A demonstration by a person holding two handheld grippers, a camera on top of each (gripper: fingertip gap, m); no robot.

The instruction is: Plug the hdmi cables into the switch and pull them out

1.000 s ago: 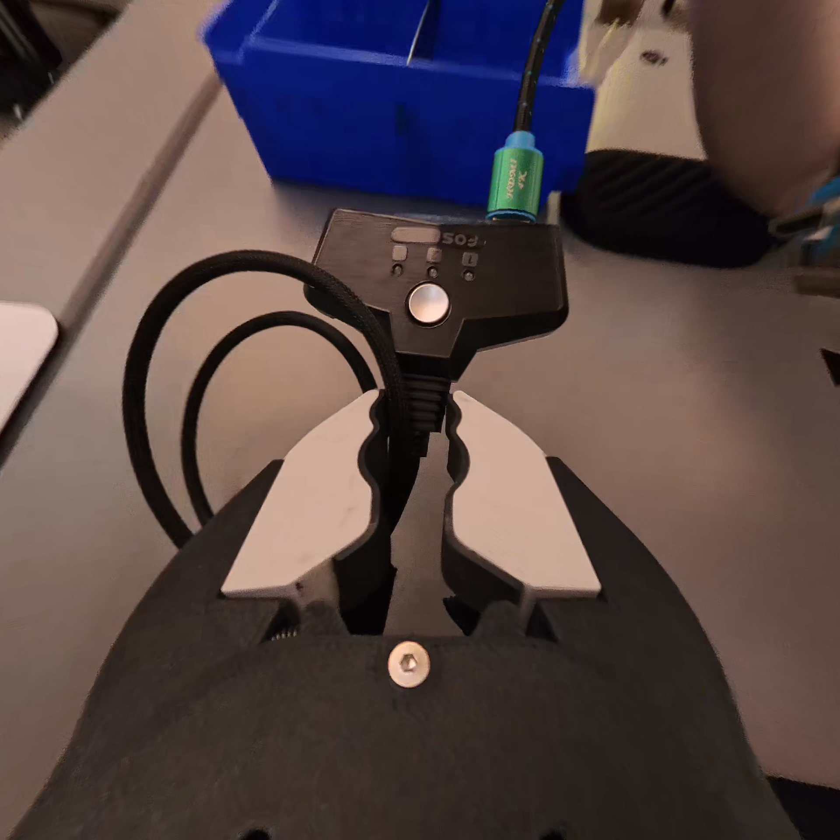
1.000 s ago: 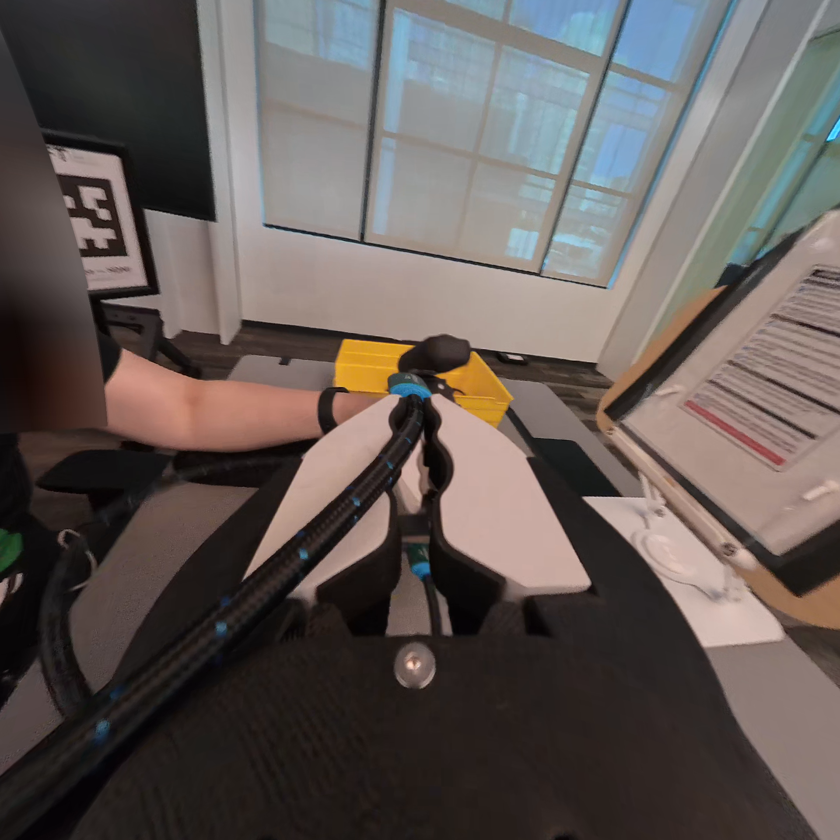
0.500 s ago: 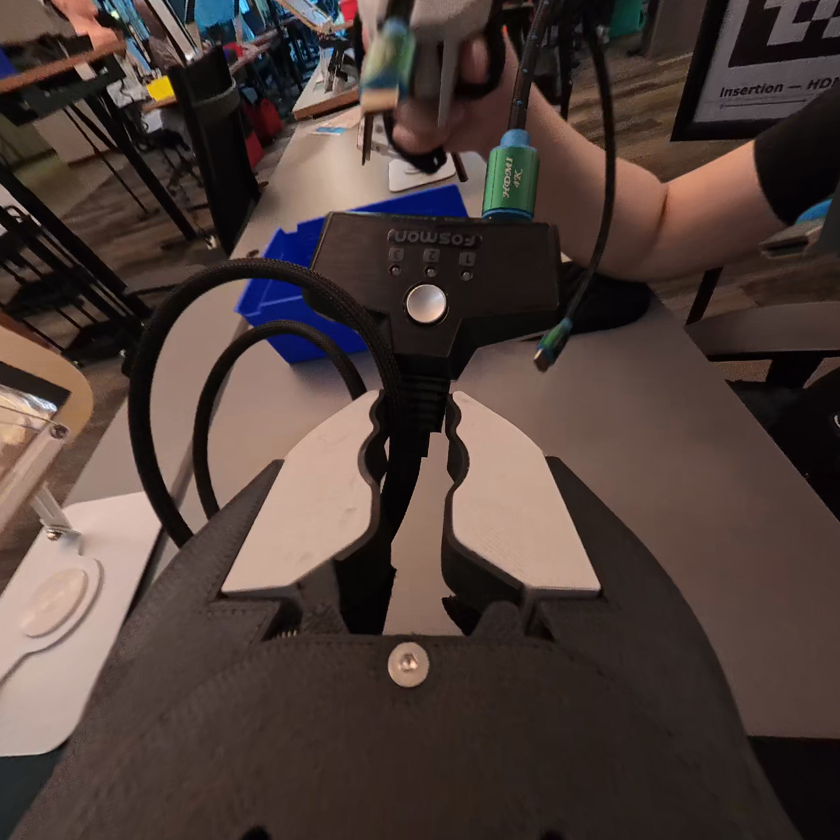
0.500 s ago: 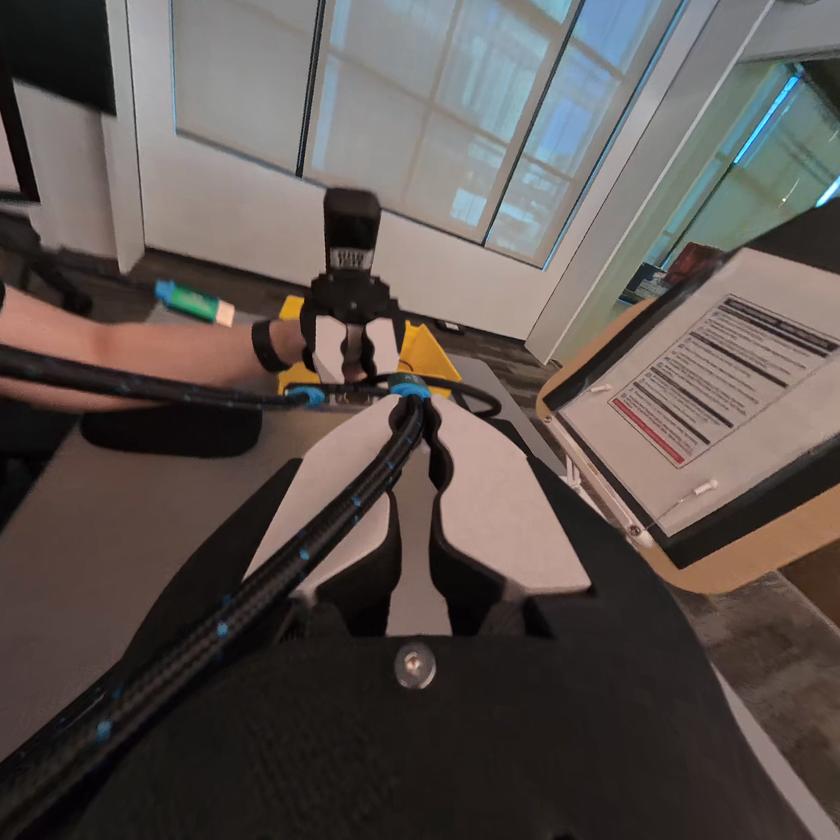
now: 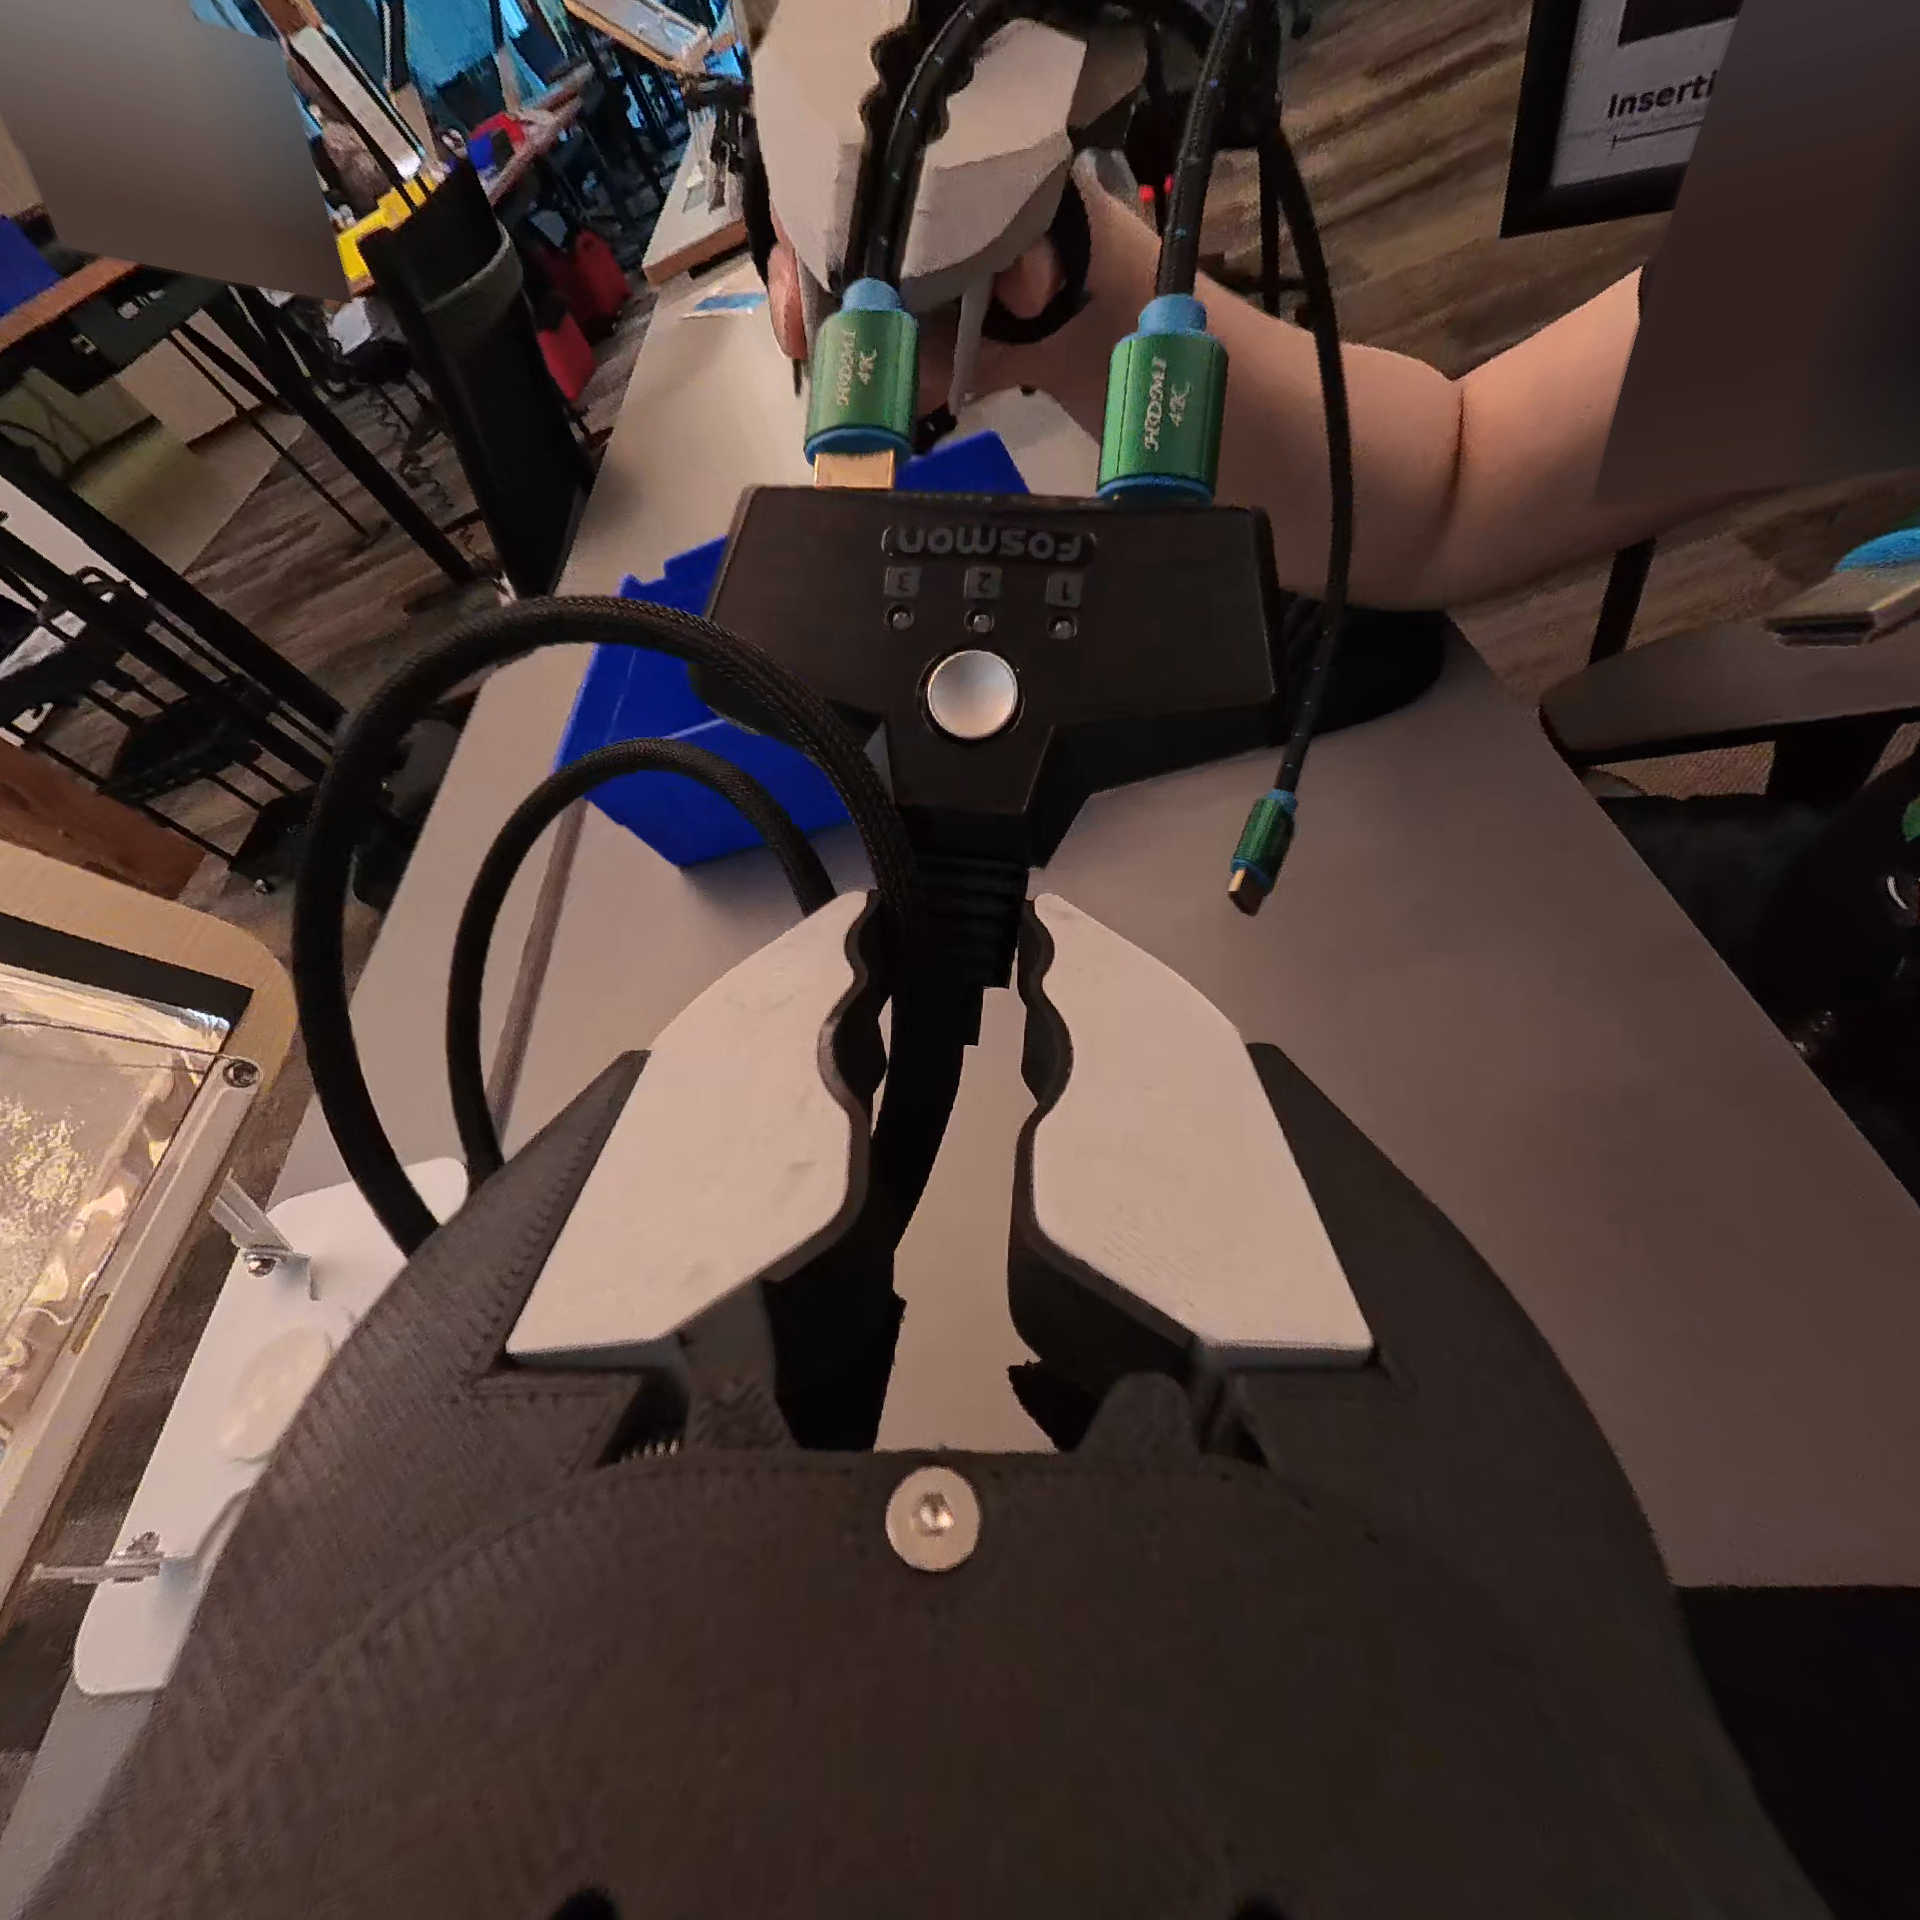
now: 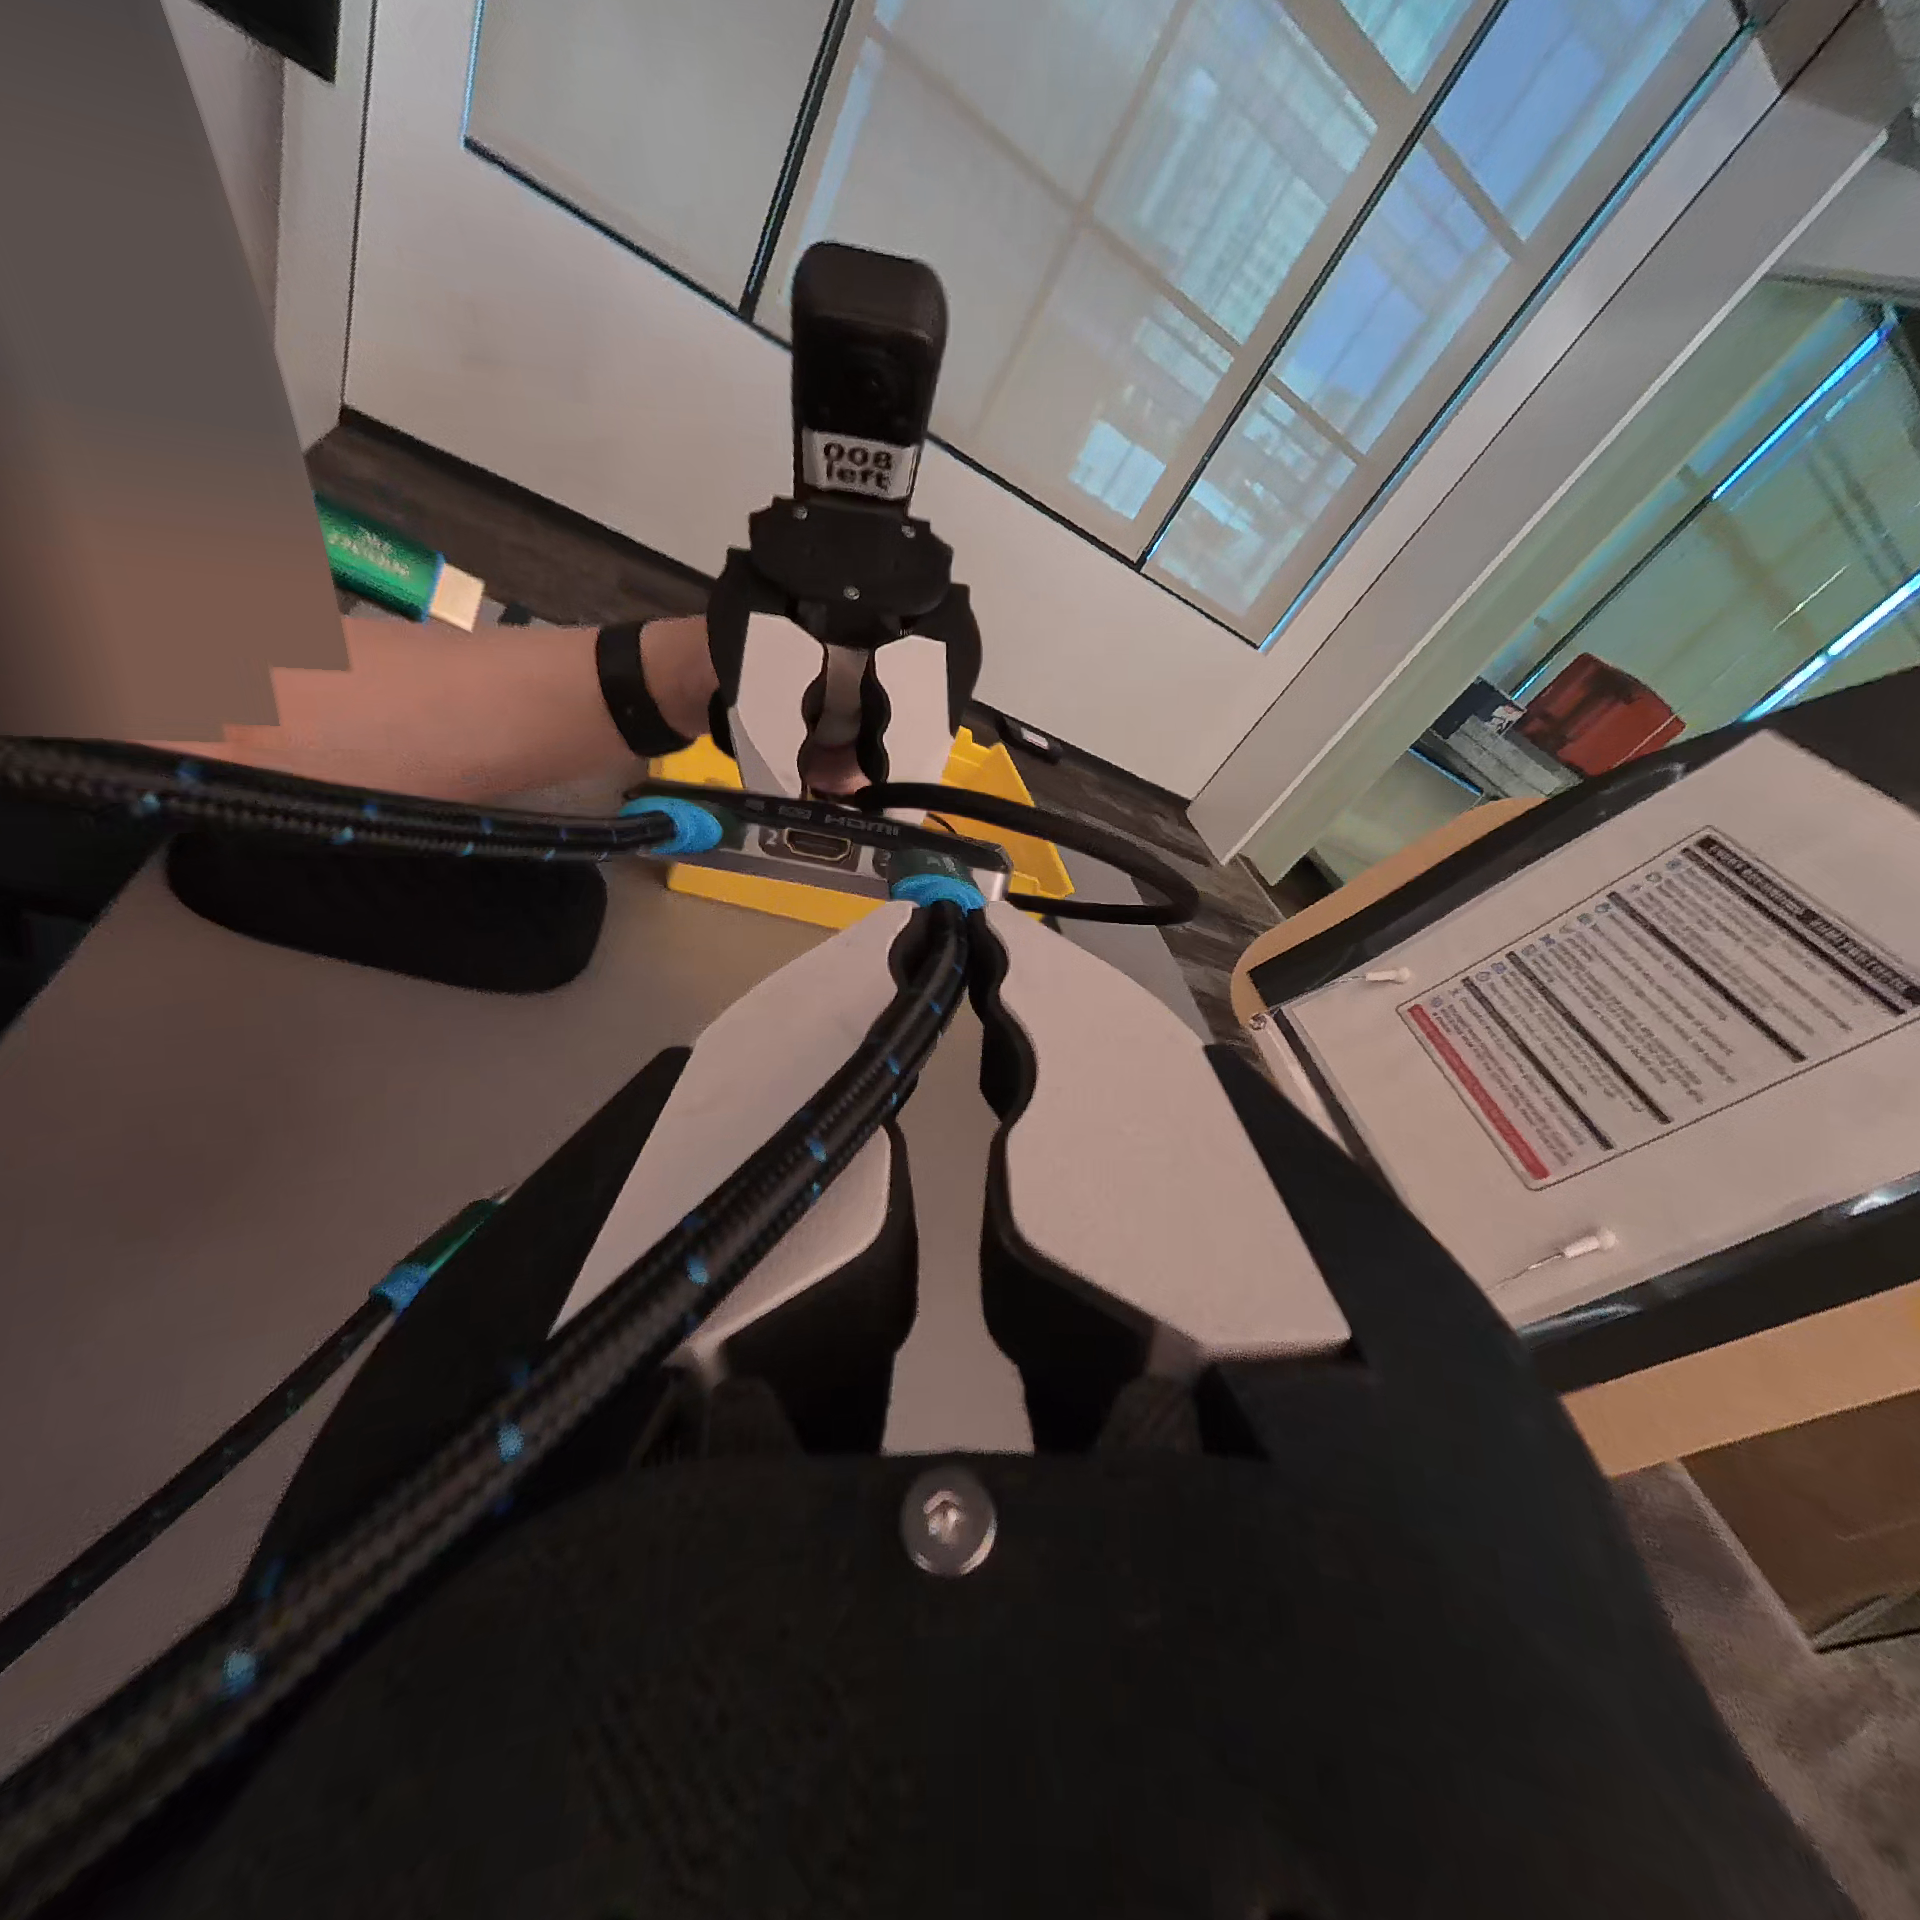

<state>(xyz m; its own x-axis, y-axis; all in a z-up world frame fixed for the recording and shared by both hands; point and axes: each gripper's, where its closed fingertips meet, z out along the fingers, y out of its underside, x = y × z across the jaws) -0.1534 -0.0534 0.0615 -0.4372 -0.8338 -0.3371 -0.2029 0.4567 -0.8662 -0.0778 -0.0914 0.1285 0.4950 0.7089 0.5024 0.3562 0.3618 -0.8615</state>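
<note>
My left gripper (image 5: 951, 940) is shut on the ribbed neck of the black switch (image 5: 997, 623) and holds it above the grey table (image 5: 1351, 1039). One green HDMI plug (image 5: 1164, 416) sits in the switch's right port. My right gripper (image 6: 961, 925) is shut on a braided HDMI cable (image 6: 810, 1153) just behind a second green plug (image 5: 862, 390). That plug's gold tip shows at the switch's back edge, at the left port. In the right wrist view the switch (image 6: 831, 844) has an empty middle port, and the left gripper (image 6: 844, 748) is behind it.
A blue bin (image 5: 707, 748) stands beyond the switch, and a yellow bin (image 6: 1013, 831) on the other side. A black wrist pad (image 6: 384, 914), a framed instruction sheet (image 6: 1610, 1039) and a white stand base (image 5: 260, 1403) are nearby. A small green connector (image 5: 1262, 842) dangles at right. The left gripper's tips are roughly 11 cm from the right gripper's.
My left gripper has lifted and tilted the switch up from the table. My right gripper has brought the second plug down to the switch's left port.
</note>
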